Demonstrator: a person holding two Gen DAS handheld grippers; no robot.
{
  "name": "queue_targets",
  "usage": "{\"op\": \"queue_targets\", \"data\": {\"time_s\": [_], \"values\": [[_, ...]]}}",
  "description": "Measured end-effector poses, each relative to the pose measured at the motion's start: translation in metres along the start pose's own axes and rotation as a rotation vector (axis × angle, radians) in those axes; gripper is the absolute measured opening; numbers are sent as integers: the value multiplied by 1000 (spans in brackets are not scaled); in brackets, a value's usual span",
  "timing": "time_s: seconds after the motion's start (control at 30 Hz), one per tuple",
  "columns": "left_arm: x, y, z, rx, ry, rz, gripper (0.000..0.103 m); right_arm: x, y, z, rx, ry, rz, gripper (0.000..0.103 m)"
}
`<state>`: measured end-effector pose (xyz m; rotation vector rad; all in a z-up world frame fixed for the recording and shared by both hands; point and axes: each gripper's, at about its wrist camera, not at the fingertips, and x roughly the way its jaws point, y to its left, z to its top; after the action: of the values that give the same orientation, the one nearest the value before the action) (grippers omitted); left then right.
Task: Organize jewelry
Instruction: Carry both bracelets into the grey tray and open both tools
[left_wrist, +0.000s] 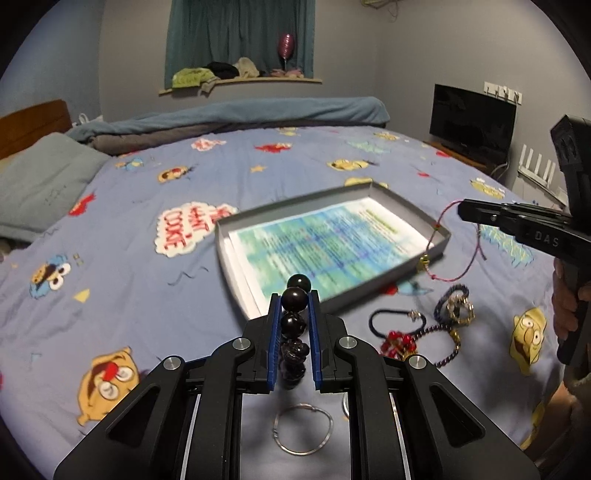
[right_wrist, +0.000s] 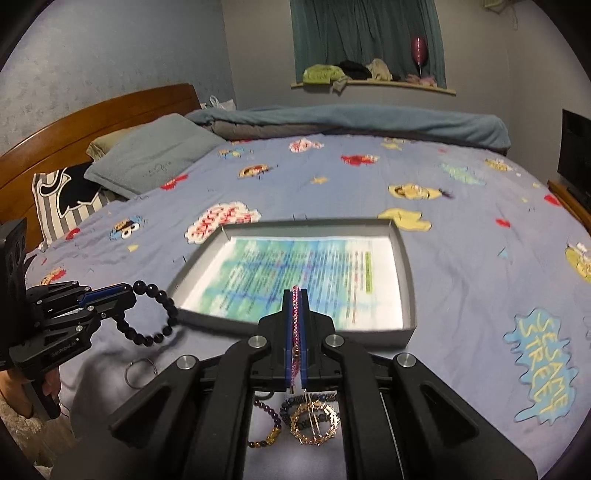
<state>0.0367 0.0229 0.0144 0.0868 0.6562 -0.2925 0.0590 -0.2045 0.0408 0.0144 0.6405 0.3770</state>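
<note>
Both jaws are closed on jewelry, your left gripper on the dark bead bracelet, your right gripper on the pink cord bracelet, and the gray tray lies just beyond both, nearer the right one.

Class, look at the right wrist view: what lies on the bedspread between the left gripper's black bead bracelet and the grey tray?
Nothing: between the black bead bracelet and the grey tray, the right wrist view shows only bare bedspread.

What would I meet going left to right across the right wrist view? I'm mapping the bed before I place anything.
Left gripper → black bead bracelet → grey box → Sesame Street print.
</note>
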Motion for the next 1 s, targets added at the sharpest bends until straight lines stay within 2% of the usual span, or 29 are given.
{"op": "queue_targets", "data": {"time_s": [0.17,0.27,0.4,0.5,0.63,0.77,1.0], "values": [[-4,8,17,-5,-19,-12,15,-7,-5,18,-1,-36,-12,3],[5,11,33,27,-25,4,15,-4,-10,29,-5,-48,-26,3],[26,16,53,31,-4,-19,15,17,-17,47,-33,-40,-68,3],[50,18,66,65,16,12,15,34,-20,62,-64,-45,-103,3],[80,18,84,79,41,14,15,68,-31,79,-71,-25,-143,3],[101,14,98,115,43,12,15,98,-42,85,-34,13,-142,3],[124,7,107,121,57,-8,15,133,-46,85,-18,54,-142,3]]}}
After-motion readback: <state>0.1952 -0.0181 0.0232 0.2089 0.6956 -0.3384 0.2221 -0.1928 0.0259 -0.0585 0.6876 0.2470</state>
